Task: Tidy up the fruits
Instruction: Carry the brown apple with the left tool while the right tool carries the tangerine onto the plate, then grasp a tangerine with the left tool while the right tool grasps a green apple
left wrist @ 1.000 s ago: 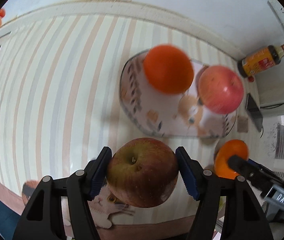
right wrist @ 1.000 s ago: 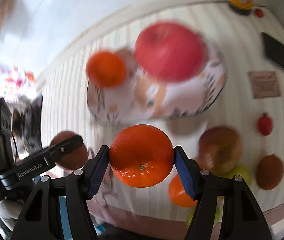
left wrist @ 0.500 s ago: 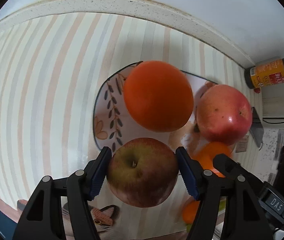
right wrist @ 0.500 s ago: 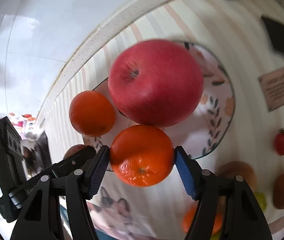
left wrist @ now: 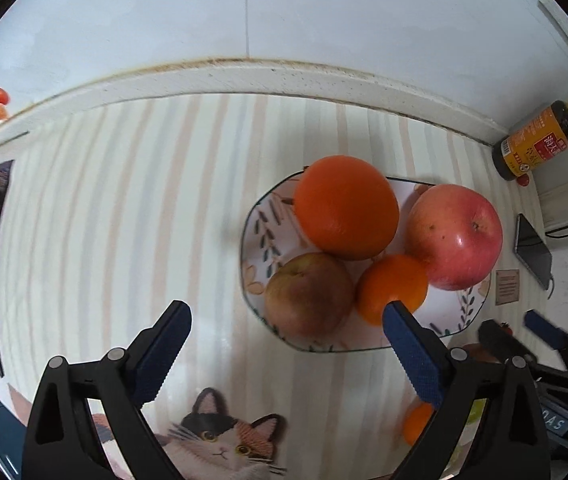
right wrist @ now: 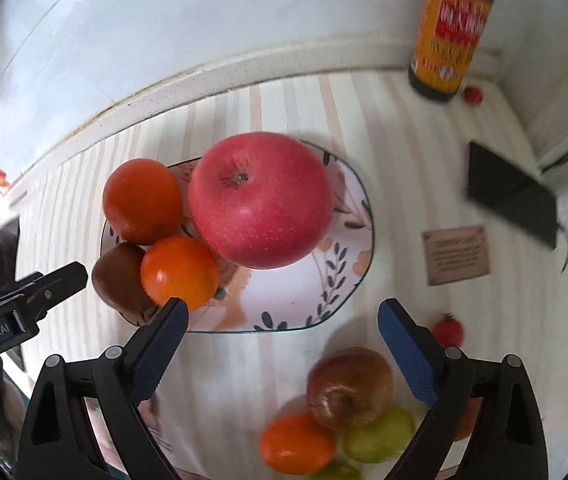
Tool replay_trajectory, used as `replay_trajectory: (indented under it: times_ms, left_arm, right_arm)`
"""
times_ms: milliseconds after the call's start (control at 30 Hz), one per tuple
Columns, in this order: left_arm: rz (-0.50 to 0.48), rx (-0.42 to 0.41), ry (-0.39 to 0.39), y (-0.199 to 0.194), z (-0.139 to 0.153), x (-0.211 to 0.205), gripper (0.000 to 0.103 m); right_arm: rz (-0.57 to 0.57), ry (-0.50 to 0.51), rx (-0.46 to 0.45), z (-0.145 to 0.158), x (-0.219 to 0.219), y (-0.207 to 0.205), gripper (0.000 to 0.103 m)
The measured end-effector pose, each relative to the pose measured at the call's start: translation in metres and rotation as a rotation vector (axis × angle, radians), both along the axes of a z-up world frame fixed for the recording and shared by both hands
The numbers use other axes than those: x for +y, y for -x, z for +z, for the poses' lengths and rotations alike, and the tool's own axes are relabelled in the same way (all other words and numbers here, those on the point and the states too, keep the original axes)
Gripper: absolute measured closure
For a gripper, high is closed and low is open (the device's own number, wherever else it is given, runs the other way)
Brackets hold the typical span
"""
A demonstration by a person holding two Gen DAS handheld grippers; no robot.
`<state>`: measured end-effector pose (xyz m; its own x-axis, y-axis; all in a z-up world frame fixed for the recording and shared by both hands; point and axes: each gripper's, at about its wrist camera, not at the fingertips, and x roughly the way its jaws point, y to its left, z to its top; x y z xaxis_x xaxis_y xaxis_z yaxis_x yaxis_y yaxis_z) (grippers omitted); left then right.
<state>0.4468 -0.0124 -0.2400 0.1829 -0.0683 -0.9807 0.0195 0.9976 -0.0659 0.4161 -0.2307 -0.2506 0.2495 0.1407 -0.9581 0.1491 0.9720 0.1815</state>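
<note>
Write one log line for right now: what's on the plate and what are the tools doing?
plate: big red apple, two oranges, brownish apple | left tool: open, empty | right tool: open, empty

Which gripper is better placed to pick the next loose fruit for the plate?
Right. The right gripper is open, with the loose apple just below its fingers; the left gripper faces the plate.

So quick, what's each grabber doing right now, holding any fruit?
Left gripper: open, holding nothing.
Right gripper: open, holding nothing.
</note>
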Motion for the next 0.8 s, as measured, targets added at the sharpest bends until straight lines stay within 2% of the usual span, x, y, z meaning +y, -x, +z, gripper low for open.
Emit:
replay_trajectory:
  times_ms: [133, 367, 800]
  left_arm:
    - [0.002, -0.046, -0.017, 0.02, 0.012, 0.0, 0.005]
    - [-0.014, -0.131, -0.03, 0.055, 0.047, -0.001, 0.005]
    - [-0.039, -0.206, -0.005, 0.106, 0.099, 0.0, 0.005]
  right_arm:
    - [0.016, 0.084, -0.05, 0.019, 0.003, 0.01, 0.005]
    - [0.053, 0.112, -0.118, 0.052, 0.015, 0.042, 0.004]
    - [0.064, 0.072, -0.222, 0.112, 0.025, 0.109, 0.003]
